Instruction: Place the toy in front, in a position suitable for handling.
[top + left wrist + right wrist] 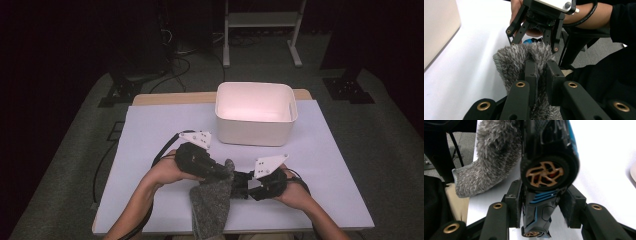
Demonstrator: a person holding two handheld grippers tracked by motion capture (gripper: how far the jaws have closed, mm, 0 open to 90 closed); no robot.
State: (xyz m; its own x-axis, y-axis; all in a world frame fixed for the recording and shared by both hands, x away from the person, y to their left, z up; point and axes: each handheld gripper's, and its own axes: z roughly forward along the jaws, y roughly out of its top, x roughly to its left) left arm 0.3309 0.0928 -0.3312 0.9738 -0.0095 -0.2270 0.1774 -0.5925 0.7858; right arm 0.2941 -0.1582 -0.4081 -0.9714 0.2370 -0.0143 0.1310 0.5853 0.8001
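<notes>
Both hands low over the bench's near edge, grippers facing. Left gripper jaws pinch grey fuzzy cloth; right gripper jaws clamp black-blue toy car against cloth.

the grey fuzzy cloth runs off the bottom edge of the high view, its lower end cut away. in the right gripper view the toy car is cut by the top edge, its near wheel blurred, its front hidden behind the cloth.
</notes>
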